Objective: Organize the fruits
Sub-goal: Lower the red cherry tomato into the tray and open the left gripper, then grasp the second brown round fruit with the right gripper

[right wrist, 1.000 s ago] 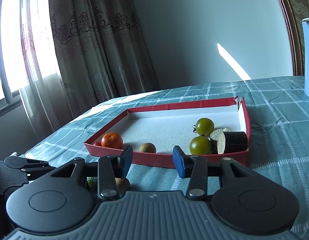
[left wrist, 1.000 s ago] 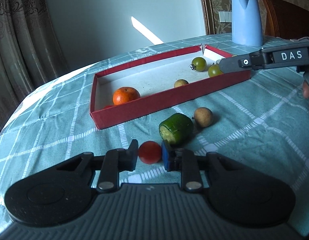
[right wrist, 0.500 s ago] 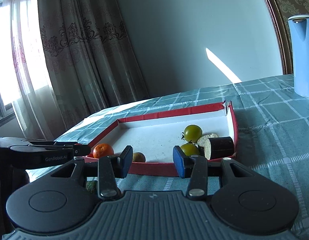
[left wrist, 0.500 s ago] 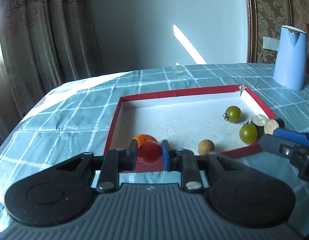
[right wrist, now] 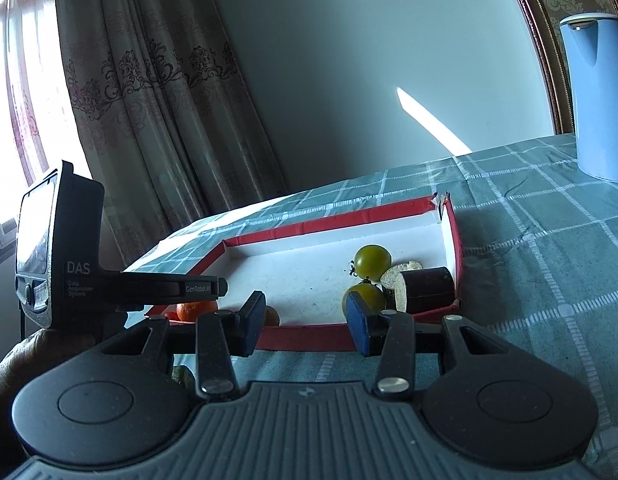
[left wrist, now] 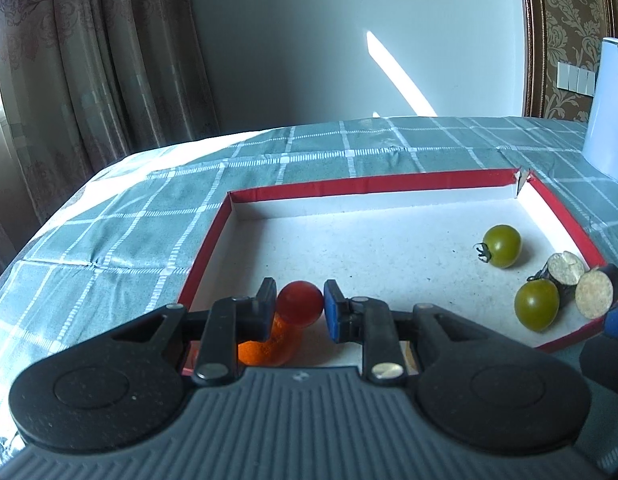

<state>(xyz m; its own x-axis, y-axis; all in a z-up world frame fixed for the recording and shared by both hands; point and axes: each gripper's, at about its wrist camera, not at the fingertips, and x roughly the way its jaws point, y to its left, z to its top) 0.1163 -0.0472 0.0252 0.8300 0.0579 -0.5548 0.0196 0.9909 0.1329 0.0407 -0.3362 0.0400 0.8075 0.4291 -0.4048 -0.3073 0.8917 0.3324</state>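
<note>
My left gripper (left wrist: pixel 299 301) is shut on a small red tomato (left wrist: pixel 300 308) and holds it just above the orange (left wrist: pixel 265 350) in the near left corner of the red tray (left wrist: pixel 369 186). Two green tomatoes (left wrist: pixel 502 246) and cut eggplant pieces (left wrist: pixel 595 294) lie at the tray's right end. My right gripper (right wrist: pixel 305 316) stands open with nothing between its pads, in front of the tray's (right wrist: pixel 309 226) near wall. The right wrist view shows the left gripper (right wrist: pixel 223 286) reaching in from the left over the orange (right wrist: pixel 193 310).
A light blue kettle (right wrist: pixel 597 96) stands on the checked tablecloth at the far right. A small brown fruit (right wrist: pixel 272 316) lies in the tray by the near wall. A green piece (right wrist: pixel 183 376) lies on the cloth beside a person's hand (right wrist: pixel 33 356). Curtains hang behind.
My left gripper has lifted the red tomato off the cloth and carried it over the tray's near wall to above the orange. The right gripper has hardly moved.
</note>
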